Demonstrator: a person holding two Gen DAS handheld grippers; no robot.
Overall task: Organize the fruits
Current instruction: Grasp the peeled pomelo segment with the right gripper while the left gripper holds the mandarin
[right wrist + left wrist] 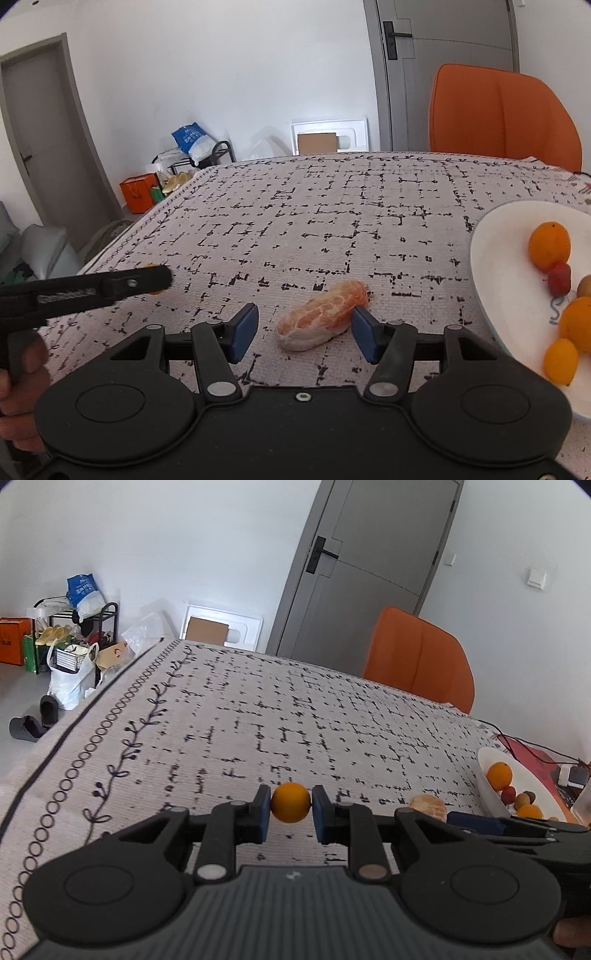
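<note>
My left gripper is shut on a small round orange fruit, held just above the patterned tablecloth. From the right wrist view that gripper comes in at the left, seen side-on. A peeled orange piece lies on the cloth between the blue pads of my right gripper, which is open; the left pad stands well clear of it and the right pad is close beside its end. The same piece shows beside the right gripper in the left wrist view.
A white plate at the right holds several fruits: oranges, a red one, a brownish one. The plate also shows at the right edge. An orange chair stands behind the table. Cables and small items lie past the plate.
</note>
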